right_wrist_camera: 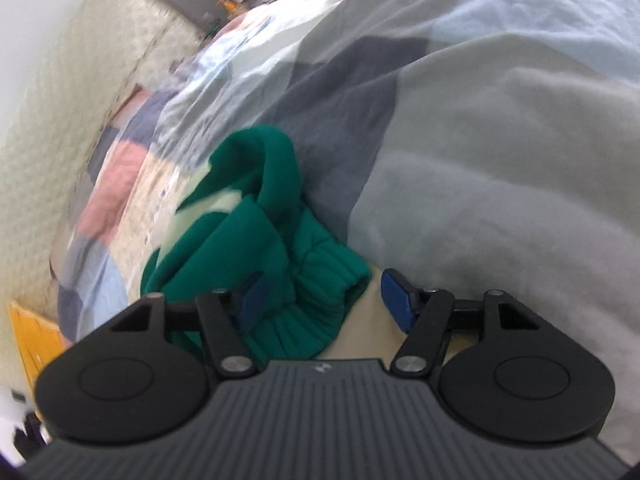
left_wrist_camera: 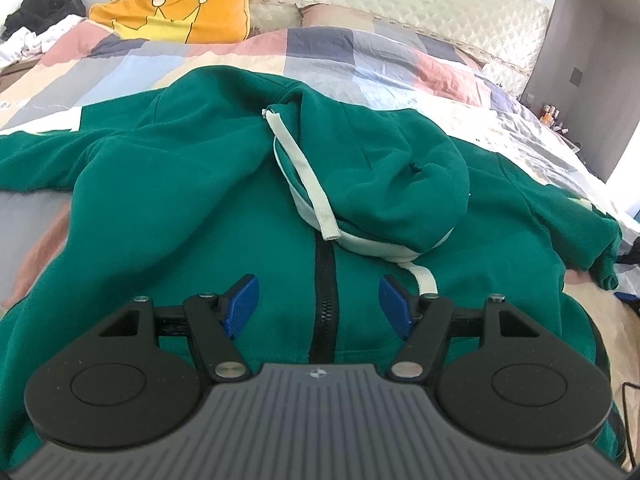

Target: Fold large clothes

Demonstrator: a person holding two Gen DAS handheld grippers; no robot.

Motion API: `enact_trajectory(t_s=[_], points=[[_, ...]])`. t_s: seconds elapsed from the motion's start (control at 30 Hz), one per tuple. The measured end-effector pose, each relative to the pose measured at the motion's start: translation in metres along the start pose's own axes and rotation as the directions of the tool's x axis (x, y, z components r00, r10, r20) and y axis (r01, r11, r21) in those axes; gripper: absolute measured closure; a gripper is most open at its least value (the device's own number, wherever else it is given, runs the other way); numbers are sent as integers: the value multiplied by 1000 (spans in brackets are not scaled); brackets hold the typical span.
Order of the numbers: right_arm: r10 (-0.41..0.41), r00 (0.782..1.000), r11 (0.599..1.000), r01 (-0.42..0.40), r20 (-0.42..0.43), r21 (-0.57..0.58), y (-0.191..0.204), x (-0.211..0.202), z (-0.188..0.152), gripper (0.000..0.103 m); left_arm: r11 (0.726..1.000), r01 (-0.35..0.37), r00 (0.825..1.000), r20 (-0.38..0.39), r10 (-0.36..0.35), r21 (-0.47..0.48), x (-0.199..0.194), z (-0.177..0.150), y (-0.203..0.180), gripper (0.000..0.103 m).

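The left gripper point(left_wrist_camera: 319, 304) hovers low over the green hoodie point(left_wrist_camera: 200, 208), jaws spread wide astride its black zipper point(left_wrist_camera: 324, 300). The right gripper point(right_wrist_camera: 320, 304), jaws released, straddles the ribbed cuff point(right_wrist_camera: 316, 280) of a bunched sleeve. The hoodie lies front-up across the patchwork quilt point(left_wrist_camera: 320, 56), hood flopped forward

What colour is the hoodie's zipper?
Black zipper on the green hoodie, clearest in the left wrist view.

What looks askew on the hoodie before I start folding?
The hood is flopped forward over the chest of the green hoodie, covering the top of the zipper, with one drawstring draped across it. The right sleeve cuff lies bunched between the right gripper's open jaws.
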State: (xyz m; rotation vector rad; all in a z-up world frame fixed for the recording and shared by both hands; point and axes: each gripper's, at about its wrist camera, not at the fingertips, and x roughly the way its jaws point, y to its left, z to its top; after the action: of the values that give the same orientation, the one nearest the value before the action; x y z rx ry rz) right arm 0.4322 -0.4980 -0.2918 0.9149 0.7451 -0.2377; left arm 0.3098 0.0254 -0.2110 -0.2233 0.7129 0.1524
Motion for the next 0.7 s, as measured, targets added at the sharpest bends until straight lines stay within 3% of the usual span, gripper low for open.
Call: enact_trajectory(t_s=[0.07,0.2,0.23,0.27,0.33,0.4,0.5,0.6,0.7], points=[[1,1000,999,-2,-27,-46,8,10,0,36,1000,7,1000,-2,-7,-9,0,1,1,32],[42,999,999,-43,-19,-16,7,19,3,39,1000,1,1000,-4,-1,-12,1,1,3,32],[48,999,998,-49,-19,-42,10,22,2,51,1000,-1,1000,-6,1,-17,2,1,3,32],[58,998,996,-60,-25,-63,14,24,2,71,1000,0,1000,-9,0,-23,2,2,4,32],[69,997,996,-71,-40,-49,13,22,1,85,1000,-2,1000,-11,1,-31,3,3,4,32],[67,997,995,-69,-26,-77,13,15,4,86,999,-4,1000,-6,4,-34,2,4,4,32],[63,996,996,-59,61,-68,6,-6,19,88,999,-10,1000,5,10,-36,0,6,5,32],[48,984,997,-37,173,-69,-1,-33,39,89,999,-9,1000,10,10,-45,-2,7,7,32],[25,973,993,2,230,-115,1,-58,66,90,999,-8,1000,18,9,-46,-4,9,9,32]])
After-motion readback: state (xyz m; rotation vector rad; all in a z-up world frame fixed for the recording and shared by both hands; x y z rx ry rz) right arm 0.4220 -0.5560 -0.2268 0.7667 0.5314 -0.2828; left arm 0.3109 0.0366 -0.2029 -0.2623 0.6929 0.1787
